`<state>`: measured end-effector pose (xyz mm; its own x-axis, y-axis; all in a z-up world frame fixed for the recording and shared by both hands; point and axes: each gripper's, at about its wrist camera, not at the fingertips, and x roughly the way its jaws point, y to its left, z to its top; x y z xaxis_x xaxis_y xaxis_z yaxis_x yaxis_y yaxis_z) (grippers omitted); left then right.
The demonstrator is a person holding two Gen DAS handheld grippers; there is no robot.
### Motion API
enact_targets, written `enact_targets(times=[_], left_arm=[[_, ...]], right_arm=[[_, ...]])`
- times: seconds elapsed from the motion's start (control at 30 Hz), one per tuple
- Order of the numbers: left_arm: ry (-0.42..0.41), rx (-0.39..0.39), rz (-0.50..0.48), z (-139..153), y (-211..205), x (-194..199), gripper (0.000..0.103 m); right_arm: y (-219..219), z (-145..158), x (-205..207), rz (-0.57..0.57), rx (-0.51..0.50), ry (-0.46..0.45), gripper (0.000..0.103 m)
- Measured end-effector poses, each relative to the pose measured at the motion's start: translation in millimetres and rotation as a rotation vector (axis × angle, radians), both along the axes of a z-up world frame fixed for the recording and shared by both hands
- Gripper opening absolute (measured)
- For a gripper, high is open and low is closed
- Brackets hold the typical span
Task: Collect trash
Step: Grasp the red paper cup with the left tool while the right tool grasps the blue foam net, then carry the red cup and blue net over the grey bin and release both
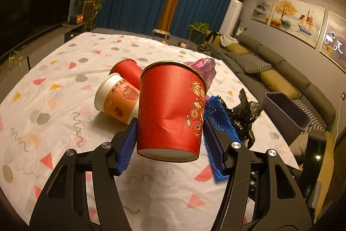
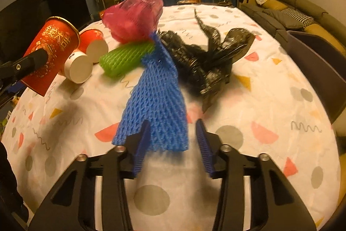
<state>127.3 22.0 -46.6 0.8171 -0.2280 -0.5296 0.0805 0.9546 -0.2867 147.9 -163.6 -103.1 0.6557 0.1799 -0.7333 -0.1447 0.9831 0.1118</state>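
Left wrist view: left gripper clamps red paper cup, lifted off the surface. Behind it 2 cups on their sides, purple bag, black bag. Right gripper spread wide around blue foam net; green net beside. Grey bin at surface edge.

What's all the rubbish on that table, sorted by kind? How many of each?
Paper cups: 3, namely the red cup held in the left gripper, a second red cup and an orange cup lying down.
Foam fruit nets: 2, one blue net, one green net.
Plastic bags: 2, one pink bag, one black bag.
Total: 7.
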Motion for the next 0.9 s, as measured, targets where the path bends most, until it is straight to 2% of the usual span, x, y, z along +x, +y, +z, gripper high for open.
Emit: enact_targets(times=[0.1, 0.17, 0.27, 0.6, 0.9], left_arm=[[-0.001, -0.004, 0.002, -1, 2, -1, 0.059], [-0.001, -0.007, 0.005, -1, 4, -2, 0.059], [0.003, -0.013, 0.007, -2, 6, -2, 0.059], [-0.017, -0.012, 0.013, 4, 11, -5, 0.059], [-0.034, -0.008, -0.005, 9, 3, -7, 0.059]], right_arm=[[2, -3, 2, 0.020, 0.019, 0.022, 0.027], [5, -3, 2, 0.037, 0.021, 0.023, 0.016], [8, -2, -1, 0.049, 0.011, 0.011, 0.008], [9, 26, -21, 0.054, -0.011, -0.101, 0.007], [-9, 53, -38, 0.017, -0.008, -0.202, 0.007]])
